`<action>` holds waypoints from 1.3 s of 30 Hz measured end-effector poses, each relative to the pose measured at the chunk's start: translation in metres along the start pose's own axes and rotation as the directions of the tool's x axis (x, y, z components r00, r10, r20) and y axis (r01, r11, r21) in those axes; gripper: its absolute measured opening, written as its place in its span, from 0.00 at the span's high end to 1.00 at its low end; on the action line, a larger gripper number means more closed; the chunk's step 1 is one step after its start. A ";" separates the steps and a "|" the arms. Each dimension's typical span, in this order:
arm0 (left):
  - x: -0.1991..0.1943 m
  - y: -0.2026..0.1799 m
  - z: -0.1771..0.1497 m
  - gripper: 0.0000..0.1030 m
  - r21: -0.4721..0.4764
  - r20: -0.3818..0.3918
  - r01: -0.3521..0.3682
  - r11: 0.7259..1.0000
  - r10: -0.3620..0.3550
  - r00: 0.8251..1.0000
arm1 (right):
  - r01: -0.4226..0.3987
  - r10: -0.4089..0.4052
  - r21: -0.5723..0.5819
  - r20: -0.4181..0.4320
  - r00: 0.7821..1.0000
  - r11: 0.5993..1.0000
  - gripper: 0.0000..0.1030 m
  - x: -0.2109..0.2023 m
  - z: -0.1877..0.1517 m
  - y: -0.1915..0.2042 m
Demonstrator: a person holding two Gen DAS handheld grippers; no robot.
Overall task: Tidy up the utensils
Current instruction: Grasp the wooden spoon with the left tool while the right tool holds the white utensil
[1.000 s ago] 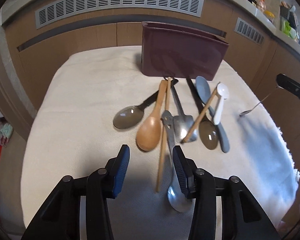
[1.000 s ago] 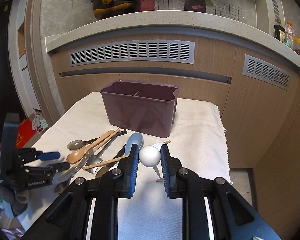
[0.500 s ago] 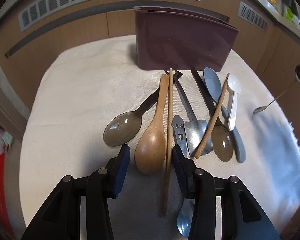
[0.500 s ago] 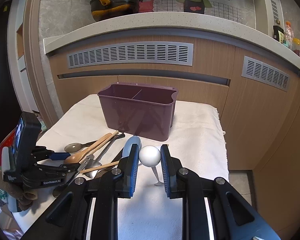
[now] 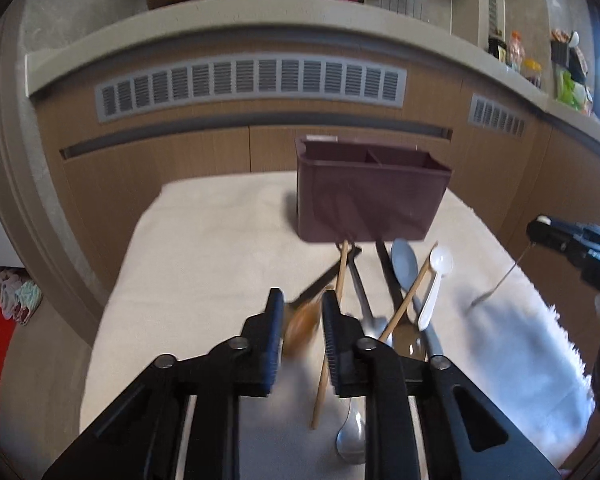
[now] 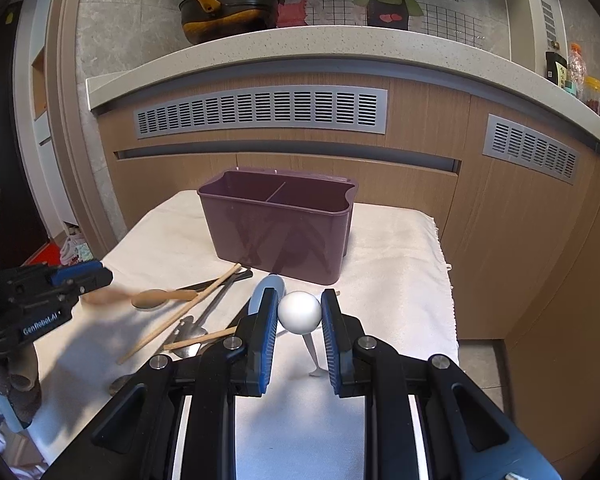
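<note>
So the wooden spoon (image 5: 300,326) is light, stiff and a bit slick, and my left claw (image 5: 299,322) is closing on its bowl, up off the counter (image 5: 204,248) with the purple caddy (image 5: 370,196) at 1 o'clock — I'd rather hold the neck, since a rounded bowl can swivel. Right claw (image 6: 299,312) sits nearly closed, pinching a white ball-ended utensil (image 6: 300,312), with the caddy at 12 o'clock.
</note>
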State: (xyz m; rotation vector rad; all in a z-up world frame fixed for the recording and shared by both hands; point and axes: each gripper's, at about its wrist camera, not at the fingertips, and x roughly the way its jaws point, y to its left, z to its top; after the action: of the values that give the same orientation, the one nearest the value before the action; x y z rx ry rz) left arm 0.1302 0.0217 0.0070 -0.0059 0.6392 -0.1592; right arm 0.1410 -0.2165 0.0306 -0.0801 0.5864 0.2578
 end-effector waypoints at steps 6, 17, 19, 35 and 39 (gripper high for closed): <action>0.003 0.004 0.005 0.85 -0.016 -0.009 0.005 1.000 -0.005 1.000 | 0.003 -0.003 -0.014 0.011 1.000 1.000 0.80 -0.006 0.003 0.001; 0.013 0.012 -0.046 0.75 -0.032 -0.224 0.092 0.995 -0.097 0.970 | 0.005 -0.005 -0.010 -0.015 1.000 1.000 0.80 -0.004 -0.002 -0.001; 0.017 0.012 -0.056 0.60 -0.037 -0.249 0.083 0.996 -0.090 0.964 | 0.003 -0.003 -0.011 -0.019 1.000 1.000 0.80 -0.001 -0.002 -0.001; 0.087 0.003 -0.020 0.68 0.007 -0.461 0.153 0.988 -0.133 0.877 | 0.009 -0.010 -0.028 -0.021 1.000 1.000 0.80 -0.002 -0.005 0.002; 0.085 -0.002 -0.021 0.86 0.058 -0.444 0.110 0.992 -0.073 0.893 | 0.011 -0.011 -0.021 -0.019 1.000 1.000 0.80 -0.003 -0.006 0.004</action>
State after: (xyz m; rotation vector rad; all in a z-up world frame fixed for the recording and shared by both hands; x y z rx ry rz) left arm 0.1847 0.0080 -0.0606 0.0816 1.0890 -0.2828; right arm 0.1349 -0.2145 0.0273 -0.1057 0.6023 0.2526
